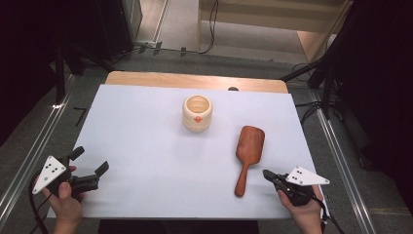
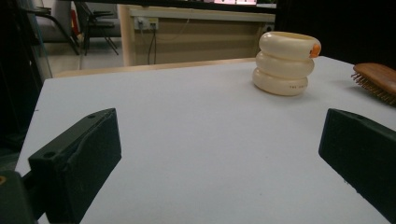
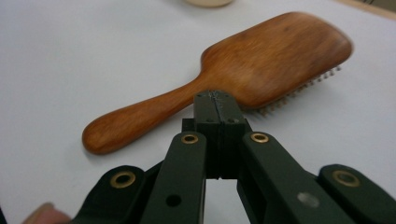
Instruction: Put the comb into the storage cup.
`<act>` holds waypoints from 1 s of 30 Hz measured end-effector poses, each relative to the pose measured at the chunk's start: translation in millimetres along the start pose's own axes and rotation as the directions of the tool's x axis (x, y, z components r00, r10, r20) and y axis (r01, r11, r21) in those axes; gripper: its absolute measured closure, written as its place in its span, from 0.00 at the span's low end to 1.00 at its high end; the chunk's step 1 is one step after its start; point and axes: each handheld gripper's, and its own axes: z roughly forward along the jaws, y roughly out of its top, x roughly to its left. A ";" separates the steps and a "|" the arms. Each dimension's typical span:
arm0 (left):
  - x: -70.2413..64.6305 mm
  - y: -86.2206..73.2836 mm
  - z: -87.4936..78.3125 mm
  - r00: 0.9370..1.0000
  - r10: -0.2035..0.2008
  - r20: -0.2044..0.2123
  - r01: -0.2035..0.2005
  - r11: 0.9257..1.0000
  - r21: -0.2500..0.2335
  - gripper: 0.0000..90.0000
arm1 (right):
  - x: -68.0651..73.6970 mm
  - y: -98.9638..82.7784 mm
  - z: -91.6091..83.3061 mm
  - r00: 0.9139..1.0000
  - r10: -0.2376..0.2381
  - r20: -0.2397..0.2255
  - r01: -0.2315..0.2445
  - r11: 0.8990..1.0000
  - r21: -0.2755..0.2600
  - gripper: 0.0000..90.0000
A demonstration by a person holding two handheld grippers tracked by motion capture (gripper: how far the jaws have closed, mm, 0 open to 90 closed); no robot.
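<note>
A wooden hairbrush [image 1: 247, 156] lies bristles down on the white table, its handle toward the person. Just right of that handle my right gripper [image 1: 267, 174] is shut with nothing between its jaws. In the right gripper view the closed jaws [image 3: 216, 98] point at the hairbrush [image 3: 243, 74], close to its neck but apart from it. A cream ribbed cup [image 1: 197, 113] with an orange spot stands upright at the middle back. My left gripper [image 1: 90, 162] rests at the front left, open and empty. In the left gripper view the cup [image 2: 285, 63] stands far ahead between the wide jaws.
The white sheet [image 1: 146, 146] covers a wooden table whose back edge [image 1: 195, 80] shows. Dark stands and cables ring the table on the floor. A wide bare stretch of sheet lies between the two grippers.
</note>
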 end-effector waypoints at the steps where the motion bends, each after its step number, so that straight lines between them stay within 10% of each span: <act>1: 0.0 0.0 -0.2 1.000 0.001 0.000 -0.001 1.000 0.001 0.00 | 1.0 0.7 2.4 1.000 -0.009 -0.008 0.009 1.000 0.019 0.98; 17: -0.4 0.0 -0.2 1.000 0.000 0.003 0.000 1.000 0.002 0.00 | 17.9 2.0 34.6 0.987 -0.124 -0.101 0.141 0.971 0.191 0.98; 30: -0.7 0.0 0.6 1.000 0.007 0.000 -0.007 1.000 0.007 0.00 | 27.5 11.0 53.0 0.982 -0.121 -0.142 0.147 0.972 0.185 0.98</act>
